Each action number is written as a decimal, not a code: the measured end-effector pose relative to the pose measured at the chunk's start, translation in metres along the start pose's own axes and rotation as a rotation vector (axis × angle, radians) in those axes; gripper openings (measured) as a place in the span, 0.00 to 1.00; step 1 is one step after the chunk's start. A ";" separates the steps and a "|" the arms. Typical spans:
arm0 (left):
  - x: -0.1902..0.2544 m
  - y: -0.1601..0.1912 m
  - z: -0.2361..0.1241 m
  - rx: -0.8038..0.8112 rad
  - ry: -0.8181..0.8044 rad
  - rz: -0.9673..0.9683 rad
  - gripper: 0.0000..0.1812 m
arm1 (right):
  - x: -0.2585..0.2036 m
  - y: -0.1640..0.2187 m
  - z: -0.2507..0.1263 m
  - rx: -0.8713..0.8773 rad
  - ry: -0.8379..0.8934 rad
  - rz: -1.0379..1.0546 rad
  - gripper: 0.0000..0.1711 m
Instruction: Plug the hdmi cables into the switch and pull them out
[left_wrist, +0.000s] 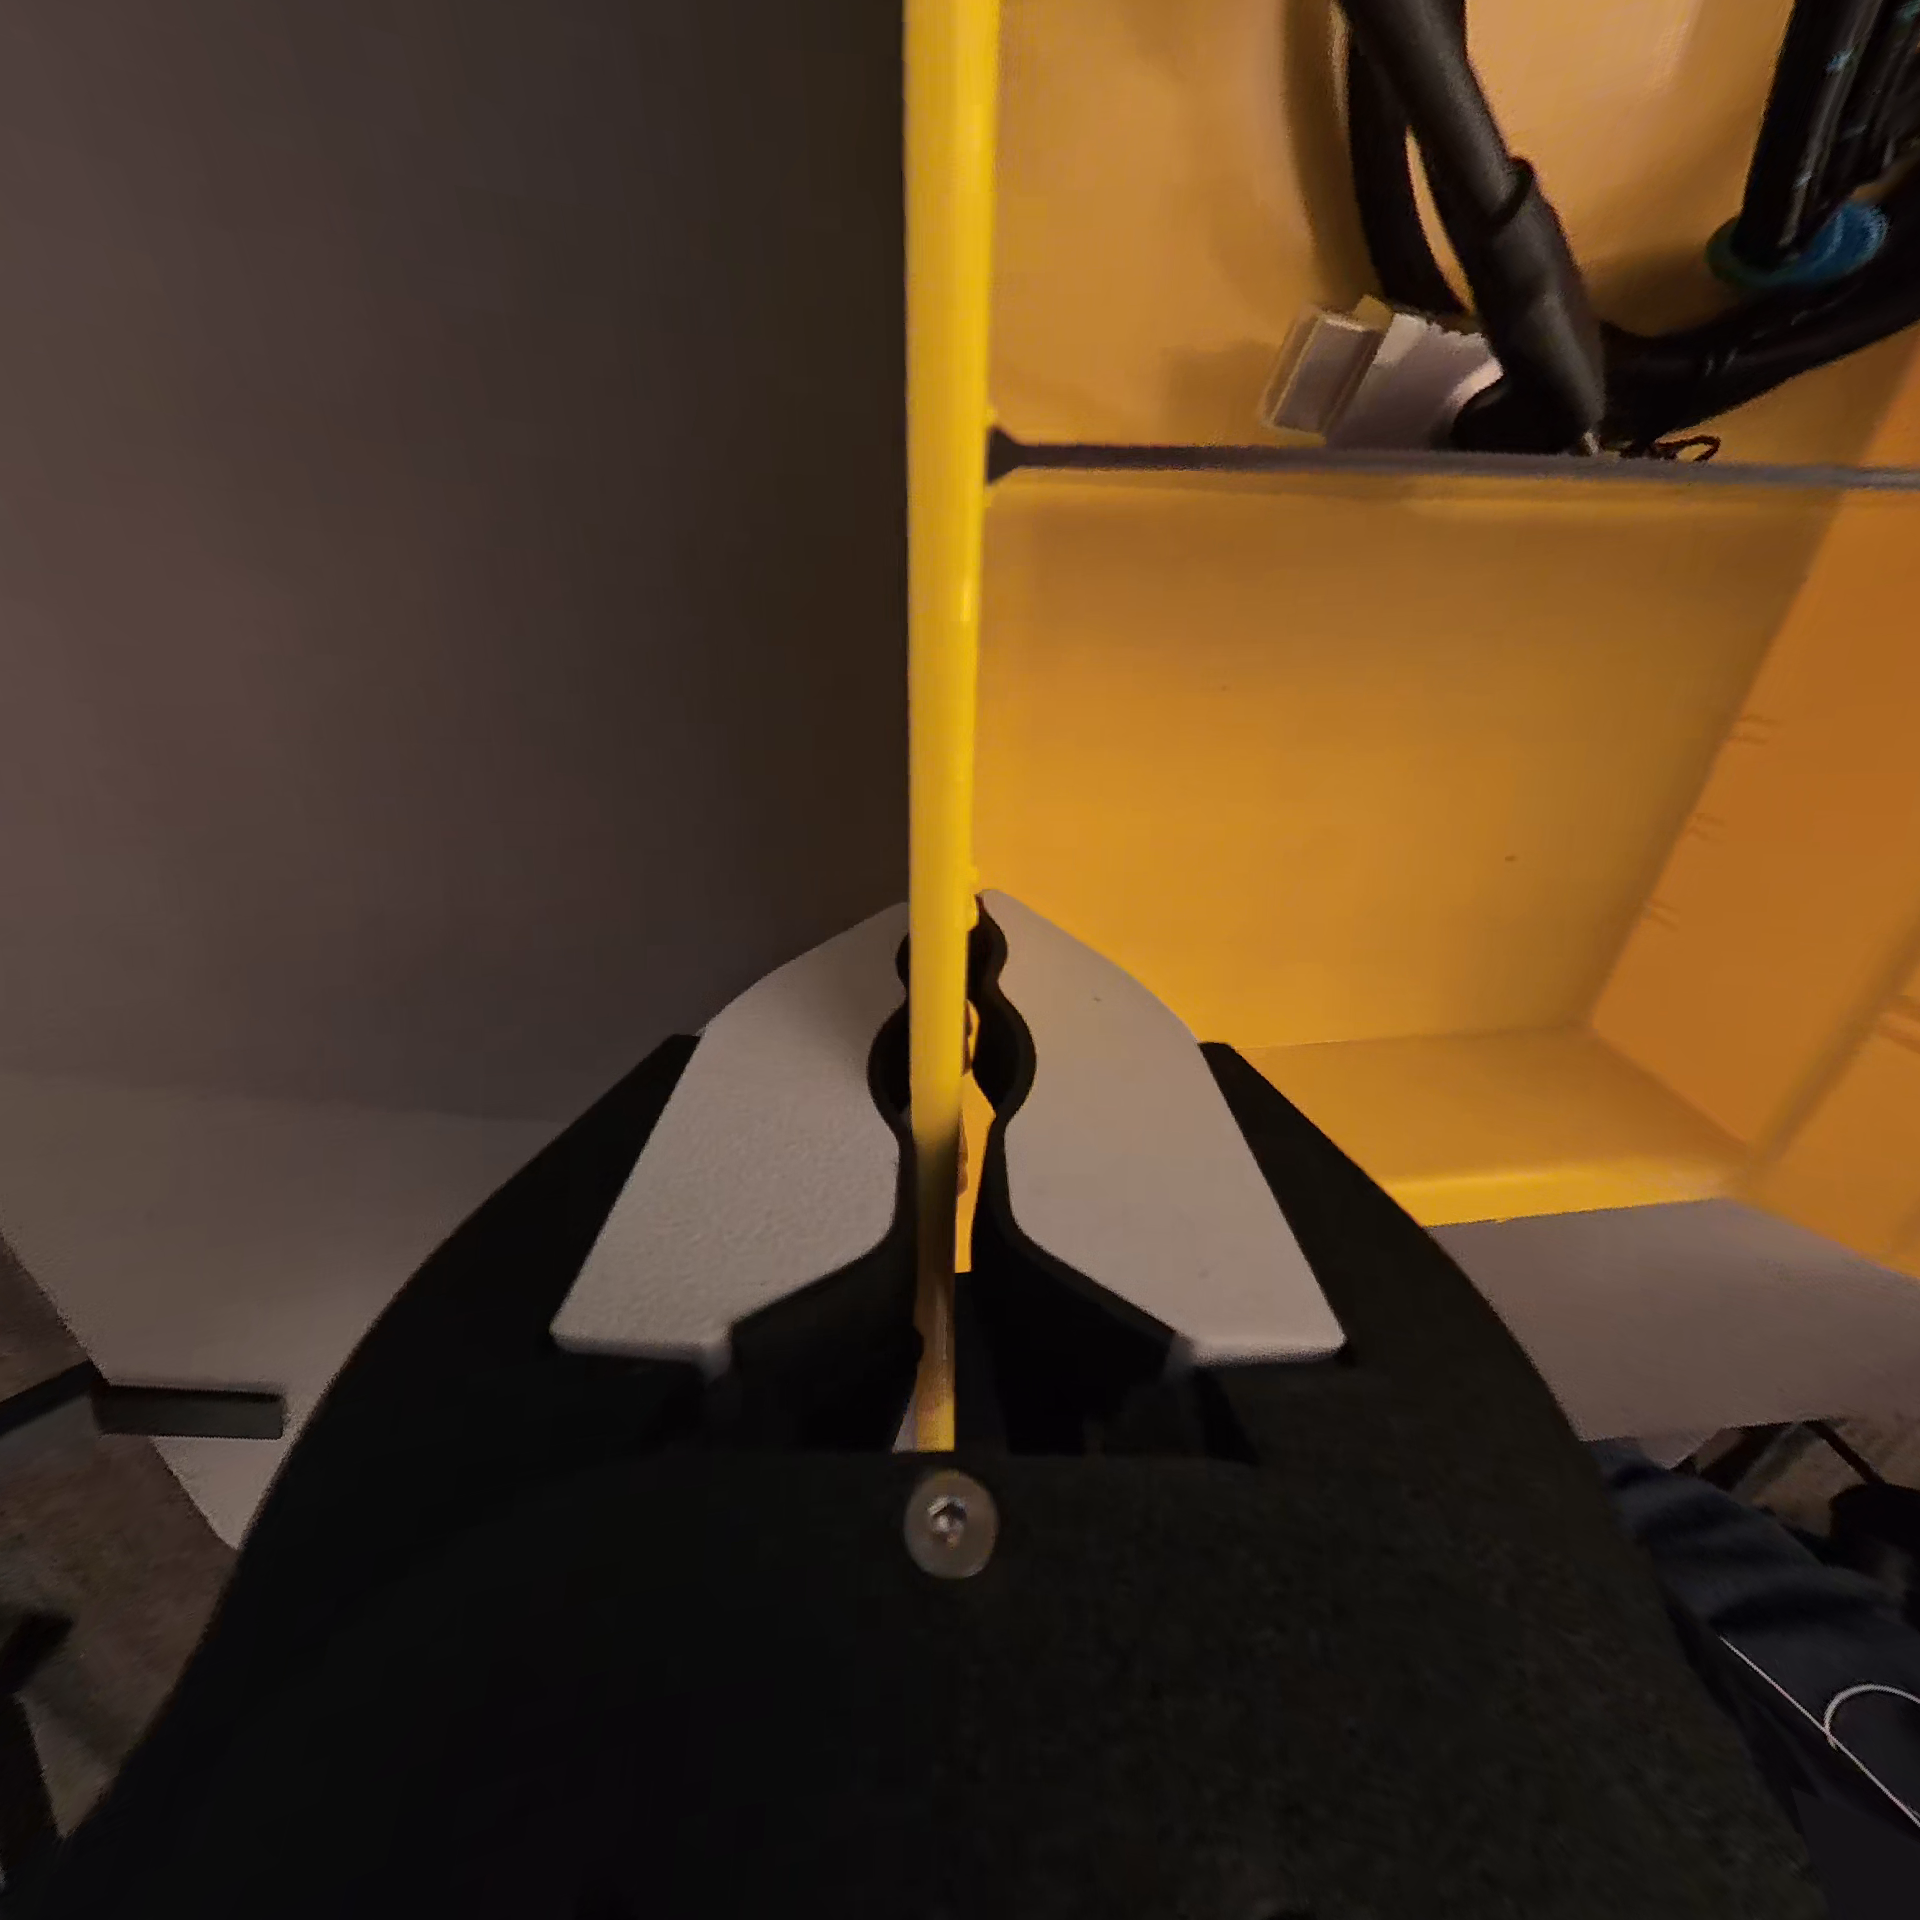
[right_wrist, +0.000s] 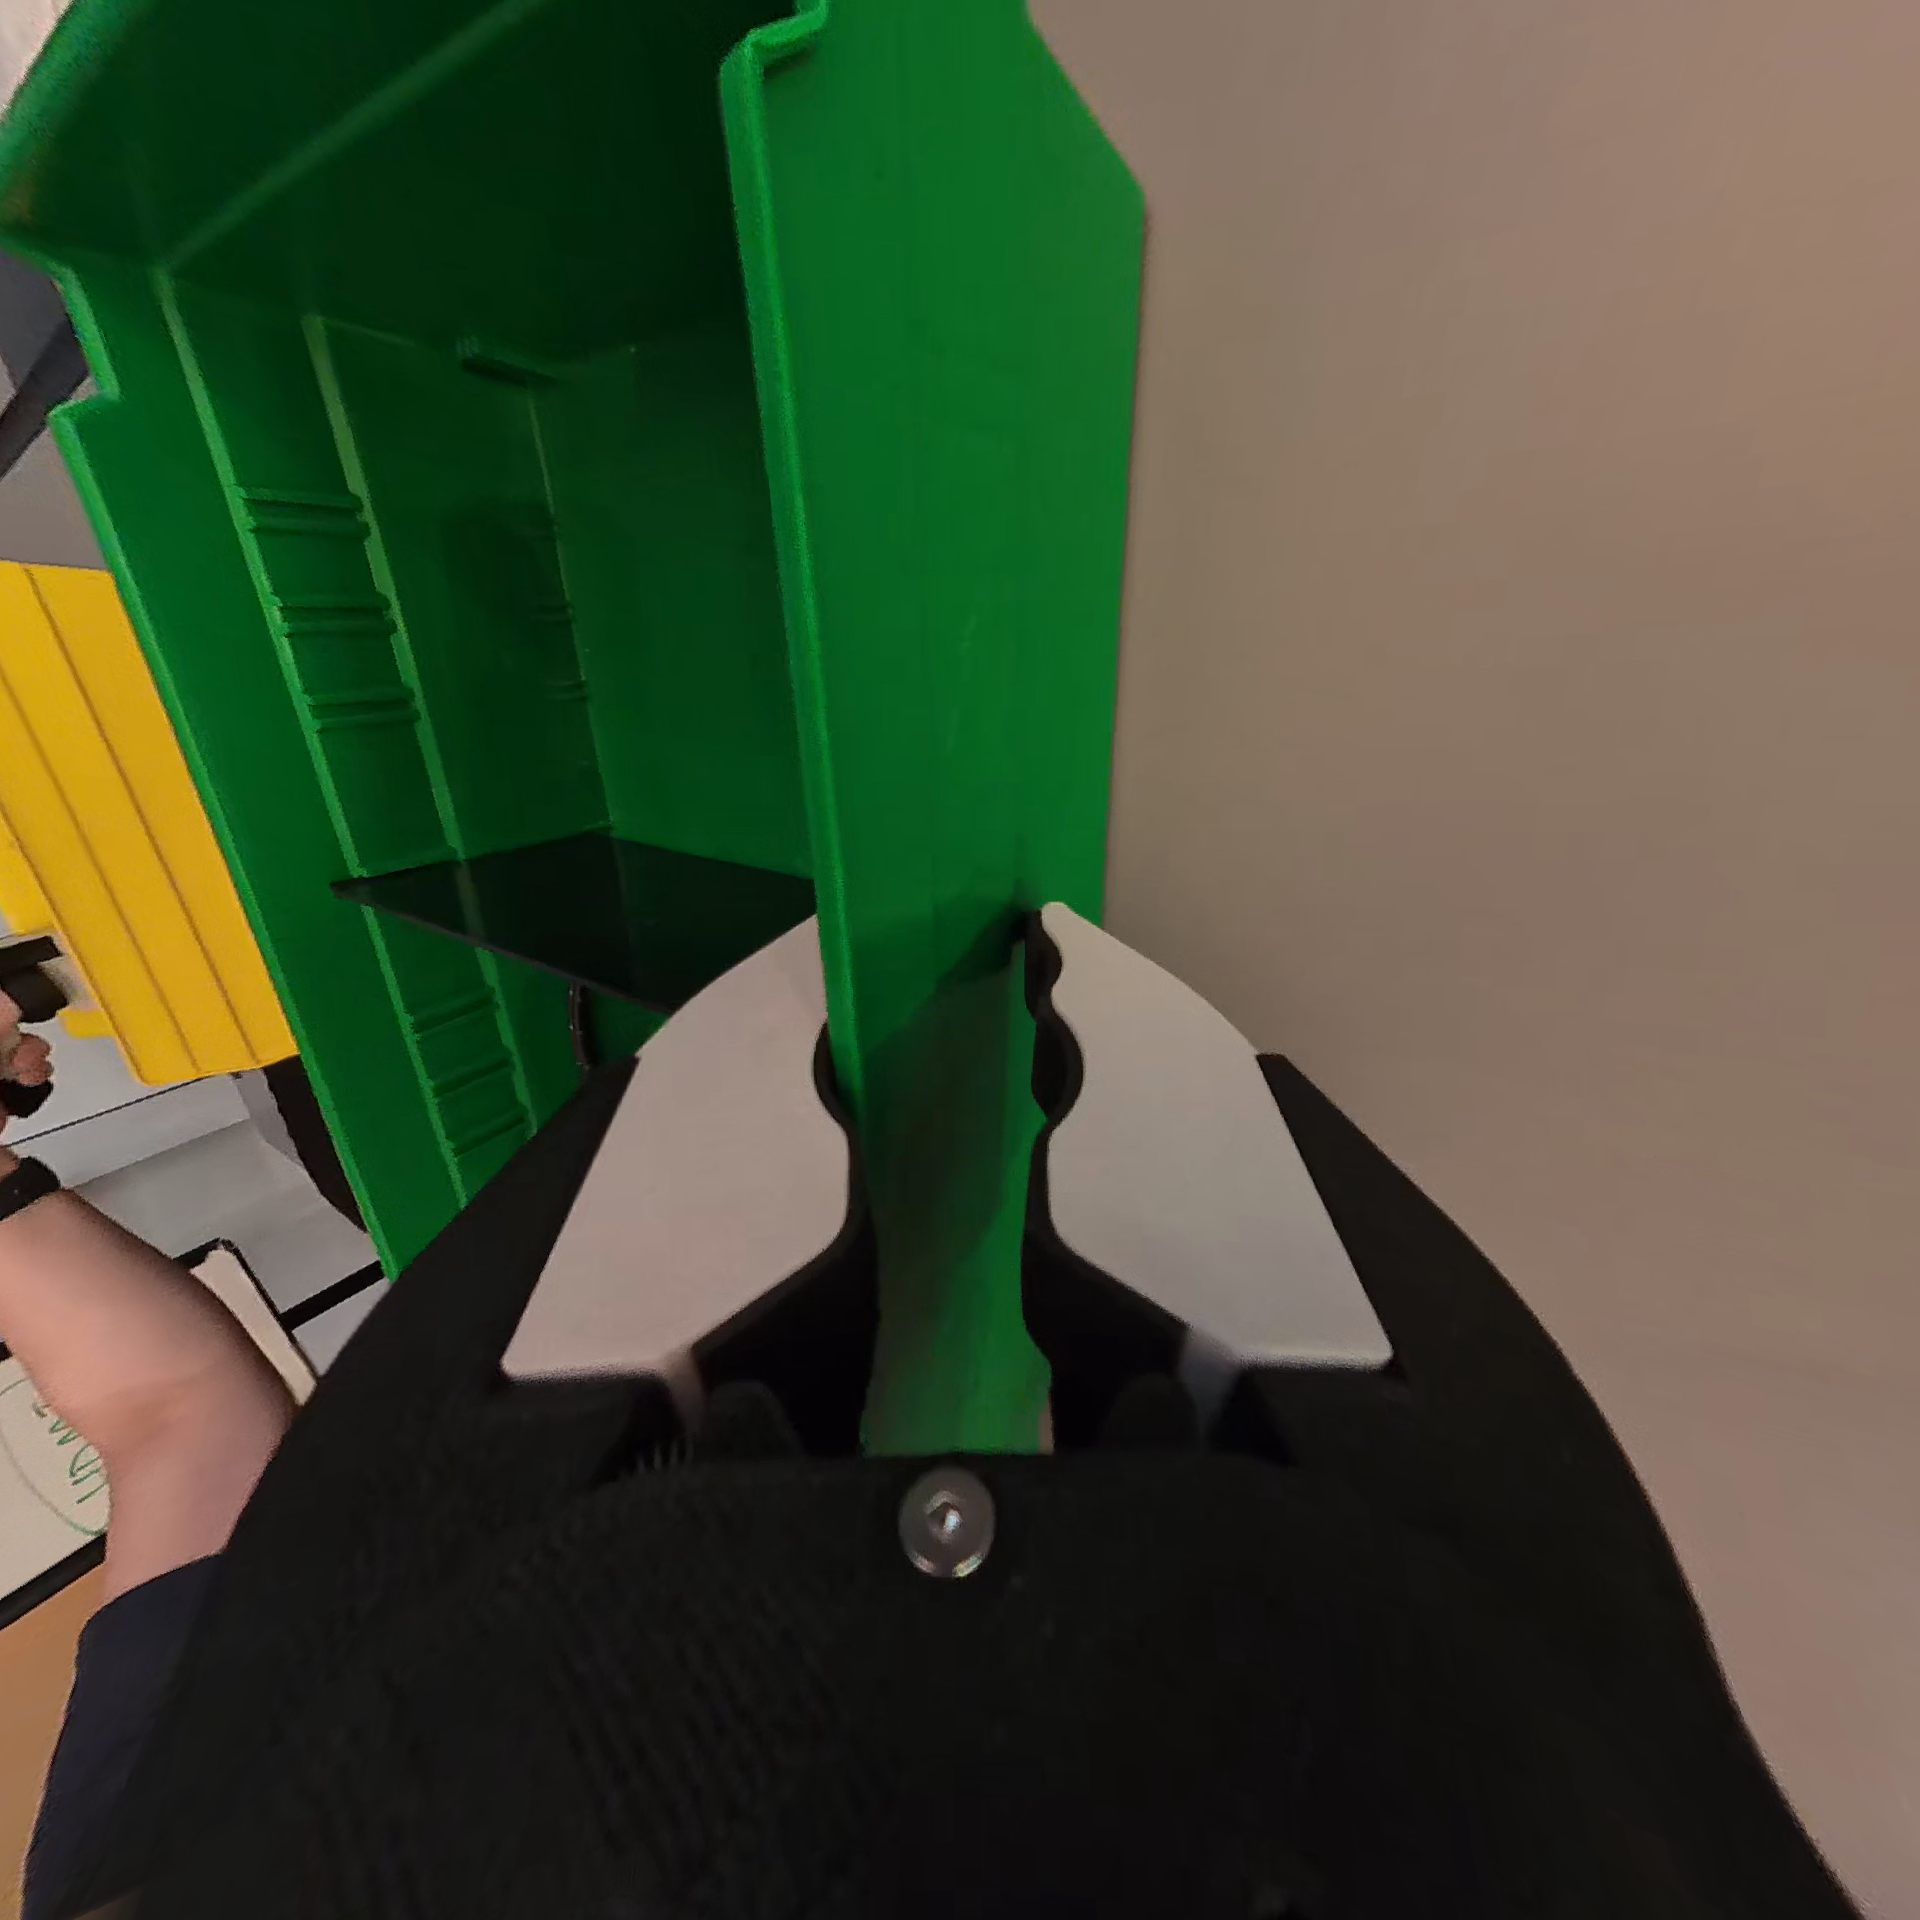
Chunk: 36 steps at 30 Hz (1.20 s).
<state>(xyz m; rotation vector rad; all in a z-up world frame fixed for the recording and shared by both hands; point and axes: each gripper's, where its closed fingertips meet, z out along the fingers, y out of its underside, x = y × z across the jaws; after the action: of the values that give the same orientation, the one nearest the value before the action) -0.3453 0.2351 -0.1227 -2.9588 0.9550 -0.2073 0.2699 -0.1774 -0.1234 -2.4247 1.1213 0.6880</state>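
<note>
The left tool (left_wrist: 943, 935) is clamped on the side wall of a yellow bin (left_wrist: 943, 520), its pale fingers (left_wrist: 790, 1122) pressed to either face of the thin wall. Inside that bin, past a dark divider (left_wrist: 1455, 462), lies a bundle of black cables (left_wrist: 1538, 301) beside a small white connector (left_wrist: 1340, 379) — these sit at the bin's far end, well apart from the tool. No switch can be made out in either view. A white tabletop (left_wrist: 208, 1226) shows under the bin, against a grey wall (left_wrist: 416, 520).

The right tool (right_wrist: 935, 997) is clamped on the side wall of a green bin (right_wrist: 935, 520). A dark divider plate (right_wrist: 582, 904) crosses this bin's inside. To its left the yellow bin shows again, and lower left — a person's forearm (right_wrist: 135, 1403) in a dark sleeve.
</note>
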 end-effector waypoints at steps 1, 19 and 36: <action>0.001 0.000 0.000 -0.003 0.000 0.000 0.03 | 0.000 0.000 0.000 -0.002 0.013 -0.004 0.16; 0.004 -0.002 0.011 0.007 0.053 0.095 0.04 | -0.019 -0.005 0.012 -0.022 0.024 -0.047 0.15; 0.045 -0.099 -0.104 0.649 -0.080 0.505 0.21 | -0.157 -0.051 -0.203 1.273 -0.168 -0.661 0.07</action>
<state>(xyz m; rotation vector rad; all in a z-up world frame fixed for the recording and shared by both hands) -0.2655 0.2905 -0.0073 -2.0644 1.2811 -0.3064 0.2764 -0.1592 0.1370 -1.3952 0.3634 -0.0875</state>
